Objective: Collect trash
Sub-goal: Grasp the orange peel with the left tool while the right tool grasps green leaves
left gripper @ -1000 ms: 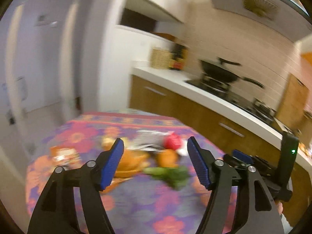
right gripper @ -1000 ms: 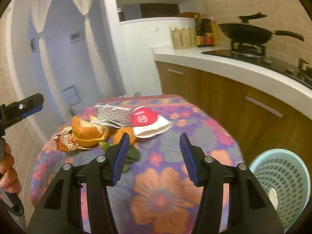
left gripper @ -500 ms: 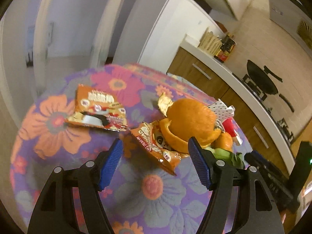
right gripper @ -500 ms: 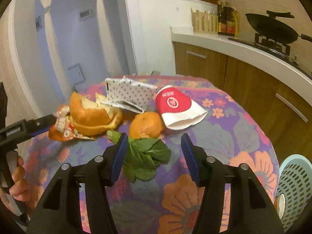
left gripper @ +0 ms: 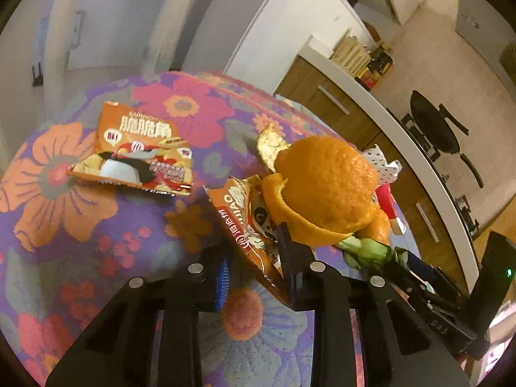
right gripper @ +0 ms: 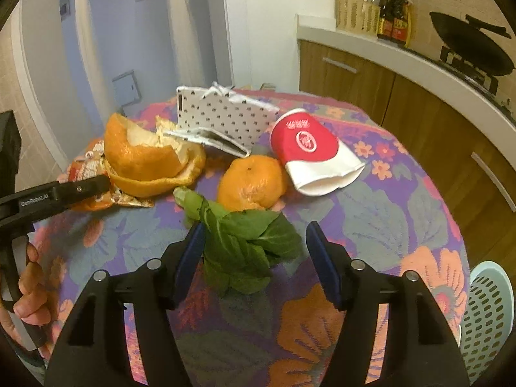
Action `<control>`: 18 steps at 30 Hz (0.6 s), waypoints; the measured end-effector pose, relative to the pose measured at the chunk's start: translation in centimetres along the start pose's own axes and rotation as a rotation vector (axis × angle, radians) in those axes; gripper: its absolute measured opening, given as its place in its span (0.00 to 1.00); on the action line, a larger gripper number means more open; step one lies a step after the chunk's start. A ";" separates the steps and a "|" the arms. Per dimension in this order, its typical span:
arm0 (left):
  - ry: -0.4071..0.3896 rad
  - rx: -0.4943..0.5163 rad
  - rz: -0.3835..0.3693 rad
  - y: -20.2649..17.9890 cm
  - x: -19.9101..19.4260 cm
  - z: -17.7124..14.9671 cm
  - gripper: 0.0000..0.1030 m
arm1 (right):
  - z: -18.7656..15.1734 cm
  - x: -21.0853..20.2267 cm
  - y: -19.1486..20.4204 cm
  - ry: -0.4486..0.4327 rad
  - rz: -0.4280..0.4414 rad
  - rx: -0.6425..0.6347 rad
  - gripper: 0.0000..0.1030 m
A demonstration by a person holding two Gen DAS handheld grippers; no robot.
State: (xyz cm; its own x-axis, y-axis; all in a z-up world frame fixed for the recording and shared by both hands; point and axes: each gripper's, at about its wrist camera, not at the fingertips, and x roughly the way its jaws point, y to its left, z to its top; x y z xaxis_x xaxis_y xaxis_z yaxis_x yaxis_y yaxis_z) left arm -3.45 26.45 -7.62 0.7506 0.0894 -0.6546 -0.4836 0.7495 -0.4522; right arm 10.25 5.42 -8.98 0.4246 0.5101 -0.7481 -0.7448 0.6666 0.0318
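My left gripper (left gripper: 254,267) straddles the near corner of an orange snack wrapper (left gripper: 250,222), its jaws narrowed around the foil with a gap still showing on the left side; whether the pads press it I cannot tell. A big orange peel (left gripper: 325,193) sits on that wrapper and hides most of it. A second snack wrapper (left gripper: 135,154) lies flat, apart to the left. My right gripper (right gripper: 256,251) is spread wide above a bunch of green leaves (right gripper: 248,242), holding nothing. Just behind the leaves on the flowered tabletop (right gripper: 387,225) sit a whole mandarin (right gripper: 251,183), a tipped red paper cup (right gripper: 312,151) and a torn dotted box (right gripper: 222,119). A blue basket (right gripper: 487,319) is cut off at the right edge.
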 end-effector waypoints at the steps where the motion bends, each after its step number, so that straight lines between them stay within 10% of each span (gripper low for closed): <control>1: -0.004 0.010 0.005 -0.2 -0.1 -0.1 0.22 | 0.0 0.2 0.0 0.012 0.000 -0.002 0.59; 11: -0.115 0.047 0.047 -1.0 -2.2 -0.5 0.13 | -0.5 -0.2 1.8 0.021 0.043 -0.081 0.19; 18: -0.192 0.062 -0.004 -0.7 -5.1 -0.7 0.10 | -1.0 -2.6 2.6 -0.080 0.076 -0.120 0.13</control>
State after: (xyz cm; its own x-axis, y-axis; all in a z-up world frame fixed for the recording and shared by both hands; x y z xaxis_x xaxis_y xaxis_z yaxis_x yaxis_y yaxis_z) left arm -7.26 24.96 -4.40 0.8274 0.2057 -0.5227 -0.4563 0.7887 -0.4120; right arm 6.74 5.27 -7.63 0.4009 0.6012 -0.6913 -0.8304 0.5572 0.0031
